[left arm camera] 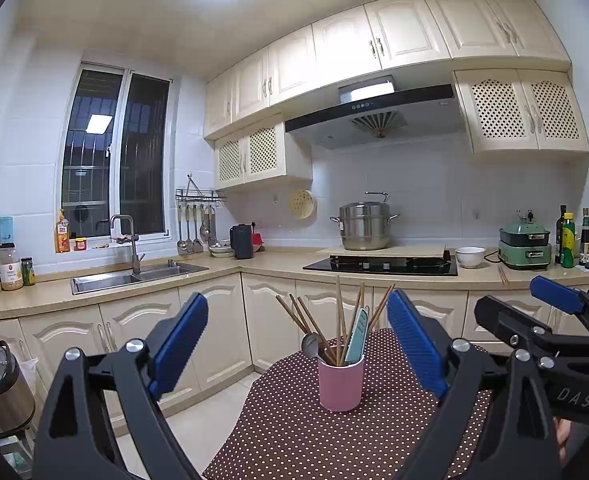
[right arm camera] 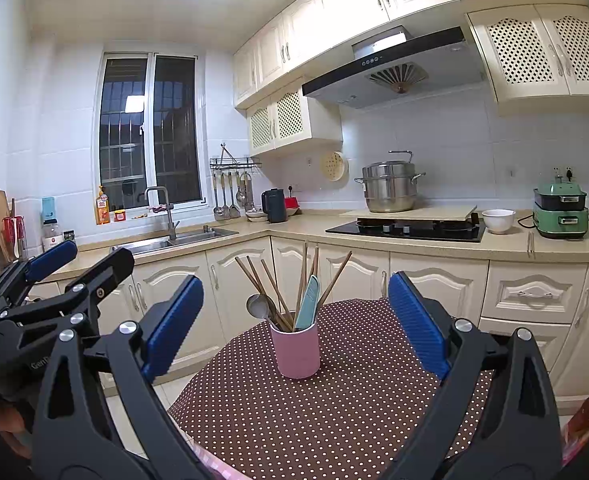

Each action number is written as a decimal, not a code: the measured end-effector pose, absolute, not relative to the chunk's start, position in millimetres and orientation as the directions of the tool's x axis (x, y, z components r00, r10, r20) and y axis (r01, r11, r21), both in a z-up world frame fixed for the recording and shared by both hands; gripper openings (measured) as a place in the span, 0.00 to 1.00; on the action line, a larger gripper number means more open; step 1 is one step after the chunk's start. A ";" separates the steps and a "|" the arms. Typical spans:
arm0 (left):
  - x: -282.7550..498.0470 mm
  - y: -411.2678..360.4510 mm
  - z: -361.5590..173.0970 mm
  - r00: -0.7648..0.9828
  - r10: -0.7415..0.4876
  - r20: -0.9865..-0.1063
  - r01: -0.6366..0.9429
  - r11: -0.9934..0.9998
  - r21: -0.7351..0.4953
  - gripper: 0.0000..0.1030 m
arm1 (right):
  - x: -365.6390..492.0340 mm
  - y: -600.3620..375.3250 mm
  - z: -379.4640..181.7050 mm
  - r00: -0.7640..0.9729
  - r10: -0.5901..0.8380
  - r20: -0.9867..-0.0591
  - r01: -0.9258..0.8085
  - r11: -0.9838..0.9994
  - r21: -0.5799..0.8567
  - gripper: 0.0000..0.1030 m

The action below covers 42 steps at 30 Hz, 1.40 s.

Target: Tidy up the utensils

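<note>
Both grippers hanging wide open with nothing between the blue pads, left gripper (left arm camera: 298,344) and right gripper (right arm camera: 296,322) each framing the same target from slightly different sides. Sitting upright just ahead on the brown polka-dot tablecloth (right arm camera: 334,412), well apart from both tools: a pink cup (right arm camera: 295,352) stuffed with wooden chopsticks (right arm camera: 254,280) fanning out at angles, a metal spoon (right arm camera: 259,306) leaning left, and a pale teal flat utensil (right arm camera: 308,302). Probably handling light and stiff, those chopsticks, but thin and smooth, so likely slipping or rolling unless pinched around the upper shaft where they're sticking clear of the rim. Guessing the cup being ceramic, so tipping over if anything gets dragged sideways rather than lifted straight up. Further back, cream cabinets and a beige counter (right arm camera: 414,248), sink (right arm camera: 182,238) under a dark window, black hob carrying a steel pot (right arm camera: 388,190), white bowl (right arm camera: 498,220) and green cooker (right arm camera: 560,210) off to the right.
</note>
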<state>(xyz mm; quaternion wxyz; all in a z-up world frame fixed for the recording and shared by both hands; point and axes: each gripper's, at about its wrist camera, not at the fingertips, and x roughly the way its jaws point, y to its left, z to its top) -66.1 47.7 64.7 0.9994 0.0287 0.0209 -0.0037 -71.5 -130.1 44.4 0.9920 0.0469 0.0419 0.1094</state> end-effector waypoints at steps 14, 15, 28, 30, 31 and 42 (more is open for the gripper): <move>-66.1 49.2 64.2 0.999 -0.007 -0.042 0.009 0.998 0.058 0.87 | -70.2 -130.8 43.6 0.973 0.220 -0.074 -0.212 0.972 0.104 0.90; -66.1 49.8 64.0 0.999 -0.007 -0.043 0.010 0.998 0.059 0.87 | -70.0 -131.0 43.7 0.973 0.220 -0.074 -0.212 0.972 0.104 0.90; -67.0 55.3 59.7 0.999 -0.004 -0.044 0.007 0.998 0.068 0.87 | -70.4 -128.1 39.3 0.972 0.221 -0.084 -0.211 0.971 0.112 0.90; -67.3 54.5 59.8 0.999 -0.001 -0.042 0.004 0.998 0.070 0.87 | -70.2 -128.5 39.3 0.971 0.222 -0.085 -0.212 0.971 0.113 0.90; -67.4 54.8 59.6 0.999 0.000 -0.043 0.003 0.997 0.071 0.87 | -70.1 -128.4 39.3 0.971 0.222 -0.085 -0.212 0.971 0.113 0.90; -67.9 58.2 58.4 0.999 -0.001 -0.045 0.004 0.997 0.072 0.87 | -70.7 -127.8 39.2 0.971 0.221 -0.086 -0.211 0.971 0.113 0.90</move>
